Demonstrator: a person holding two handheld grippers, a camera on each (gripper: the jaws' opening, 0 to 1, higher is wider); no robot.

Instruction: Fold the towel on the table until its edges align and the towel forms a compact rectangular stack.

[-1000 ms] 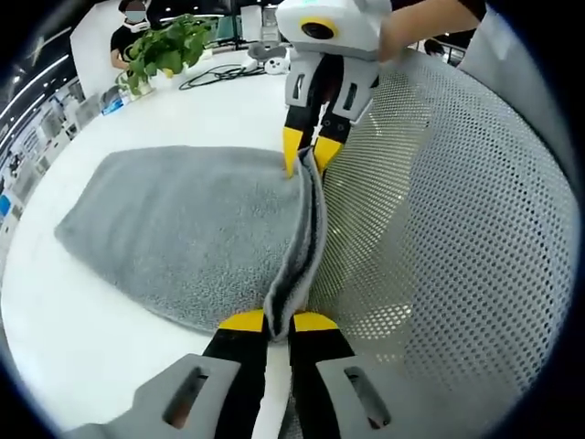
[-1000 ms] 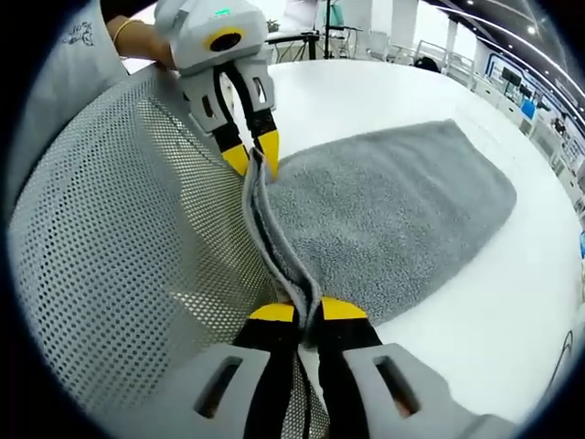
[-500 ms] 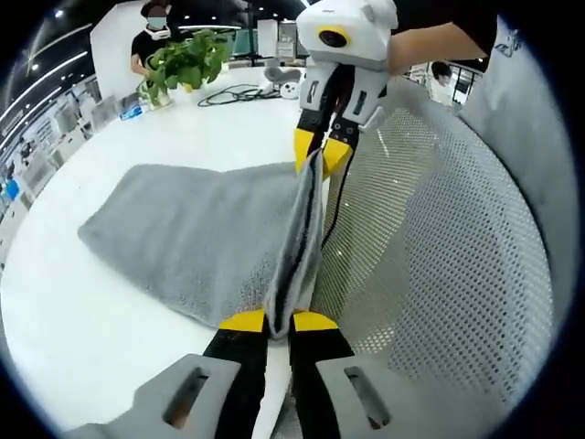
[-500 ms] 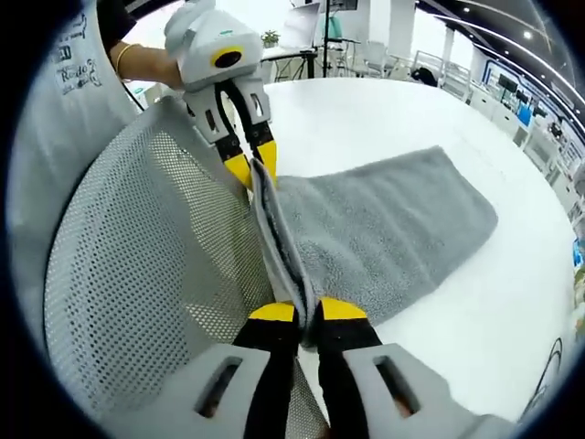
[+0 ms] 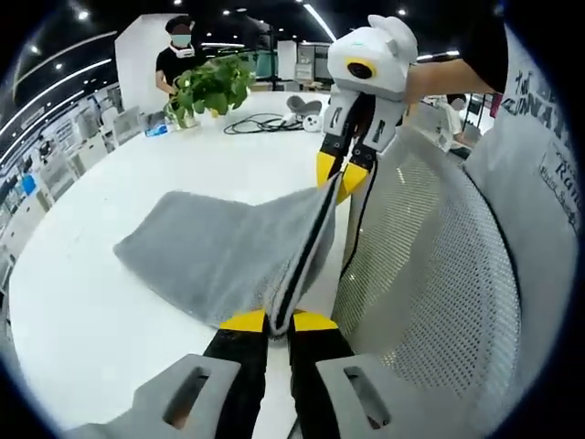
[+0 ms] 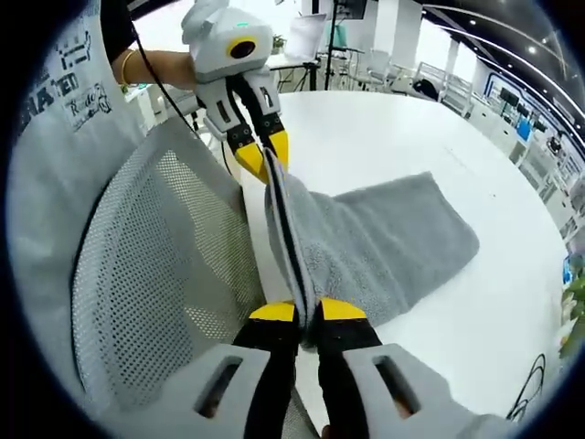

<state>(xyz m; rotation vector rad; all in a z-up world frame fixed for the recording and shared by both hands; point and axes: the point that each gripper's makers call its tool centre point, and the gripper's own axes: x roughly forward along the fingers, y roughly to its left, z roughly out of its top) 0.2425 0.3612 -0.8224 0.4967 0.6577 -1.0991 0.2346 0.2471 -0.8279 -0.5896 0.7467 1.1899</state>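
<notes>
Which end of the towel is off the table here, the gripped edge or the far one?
The gripped edge: the left gripper and right gripper pinch the grey towel there, stretched taut in the air. Its far end lies flat on the white table.

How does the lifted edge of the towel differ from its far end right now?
The lifted edge hangs taut in the air between the left gripper and the right gripper, doubled into two layers; the far end lies flat on the white table, spread wide. Both are the same grey terry towel.
</notes>
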